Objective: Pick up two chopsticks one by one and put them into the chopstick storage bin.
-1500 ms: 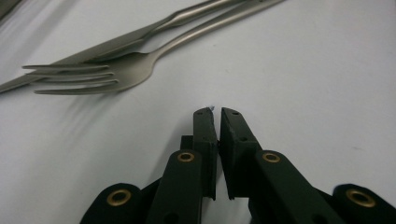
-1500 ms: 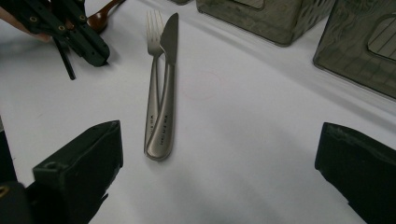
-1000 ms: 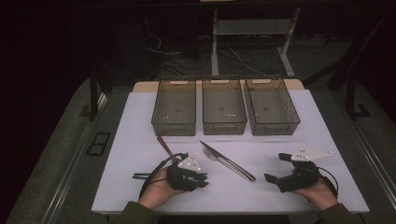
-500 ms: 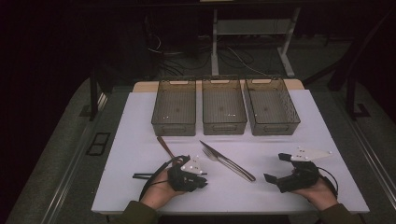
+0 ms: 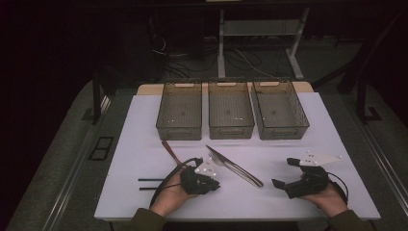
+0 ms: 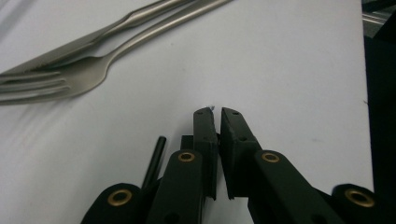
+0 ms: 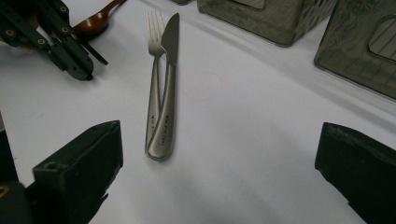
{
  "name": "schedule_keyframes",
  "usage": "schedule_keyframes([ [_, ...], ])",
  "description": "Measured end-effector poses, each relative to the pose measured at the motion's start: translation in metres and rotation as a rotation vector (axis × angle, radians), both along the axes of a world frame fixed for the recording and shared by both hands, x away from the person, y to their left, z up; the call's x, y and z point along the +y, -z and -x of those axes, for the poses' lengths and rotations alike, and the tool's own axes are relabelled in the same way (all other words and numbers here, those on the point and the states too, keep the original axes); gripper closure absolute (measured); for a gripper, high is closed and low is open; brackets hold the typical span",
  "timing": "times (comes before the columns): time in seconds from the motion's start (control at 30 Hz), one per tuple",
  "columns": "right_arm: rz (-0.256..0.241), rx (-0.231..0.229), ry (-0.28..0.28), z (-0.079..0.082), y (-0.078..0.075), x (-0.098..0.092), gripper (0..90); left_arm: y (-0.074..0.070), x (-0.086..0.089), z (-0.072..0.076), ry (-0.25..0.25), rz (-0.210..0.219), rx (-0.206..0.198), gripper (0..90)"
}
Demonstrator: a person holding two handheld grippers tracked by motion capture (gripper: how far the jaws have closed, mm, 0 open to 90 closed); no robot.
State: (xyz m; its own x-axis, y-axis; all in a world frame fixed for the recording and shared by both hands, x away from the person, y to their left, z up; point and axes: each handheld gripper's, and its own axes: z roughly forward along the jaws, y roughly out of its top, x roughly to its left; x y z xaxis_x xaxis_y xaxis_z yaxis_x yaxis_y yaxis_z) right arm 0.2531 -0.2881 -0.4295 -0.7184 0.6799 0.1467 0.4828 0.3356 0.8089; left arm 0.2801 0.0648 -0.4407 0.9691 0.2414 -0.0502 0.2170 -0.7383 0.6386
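On the white desk (image 5: 144,144), a steel table knife (image 5: 231,165) and a steel fork (image 5: 240,171) lie side by side, touching, in the middle of the near half, running slantwise from the middle toward the near right. In the right gripper view the knife (image 7: 169,79) overlaps the fork (image 7: 154,74), their handle ends together nearest that camera.

The left gripper (image 5: 208,183) rests low near the near edge, left of centre, just beside the cutlery. Its fingers (image 6: 205,135) are closed almost together with a thin slit between them and grip nothing; their tips sit over bare desk, close to the fork tines (image 6: 42,86).

The right gripper (image 5: 291,173) sits toward the near right corner, well apart from the cutlery, aimed at it. Its fingers (image 7: 84,158) are spread wide and hold nothing, with the knife and fork handles lying between and beyond them.

A brown wooden spoon (image 5: 169,150) lies just beyond the left gripper, and two thin black chopsticks (image 5: 151,184) lie at its left. Three translucent grey plastic bins (image 5: 231,130) stand in a row along the far edge.
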Motion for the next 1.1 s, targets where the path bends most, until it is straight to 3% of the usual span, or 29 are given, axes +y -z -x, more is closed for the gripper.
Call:
schedule_keyframes([
  [0.3, 0.001, 0.000, -0.002, 0.000, 0.000, 0.000, 1.2, 0.002, -0.006, -0.006, -0.036, 0.038, 0.017, 84.3],
  [0.33, 0.001, -0.001, -0.002, 0.000, 0.000, 0.000, 1.2, 0.001, -0.005, -0.006, -0.030, 0.036, 0.018, 81.9],
  [0.53, 0.001, 0.002, -0.004, 0.000, 0.000, 0.000, 1.2, -0.011, 0.007, -0.001, -0.023, 0.112, 0.042, 69.4],
  [0.87, -0.004, 0.003, -0.008, 0.000, 0.001, 0.000, 1.2, -0.029, 0.054, 0.008, -0.056, 0.167, 0.018, 54.1],
  [1.1, -0.002, 0.003, -0.010, 0.000, 0.001, -0.001, 1.2, -0.033, 0.104, 0.014, -0.109, 0.180, -0.009, 57.1],
])
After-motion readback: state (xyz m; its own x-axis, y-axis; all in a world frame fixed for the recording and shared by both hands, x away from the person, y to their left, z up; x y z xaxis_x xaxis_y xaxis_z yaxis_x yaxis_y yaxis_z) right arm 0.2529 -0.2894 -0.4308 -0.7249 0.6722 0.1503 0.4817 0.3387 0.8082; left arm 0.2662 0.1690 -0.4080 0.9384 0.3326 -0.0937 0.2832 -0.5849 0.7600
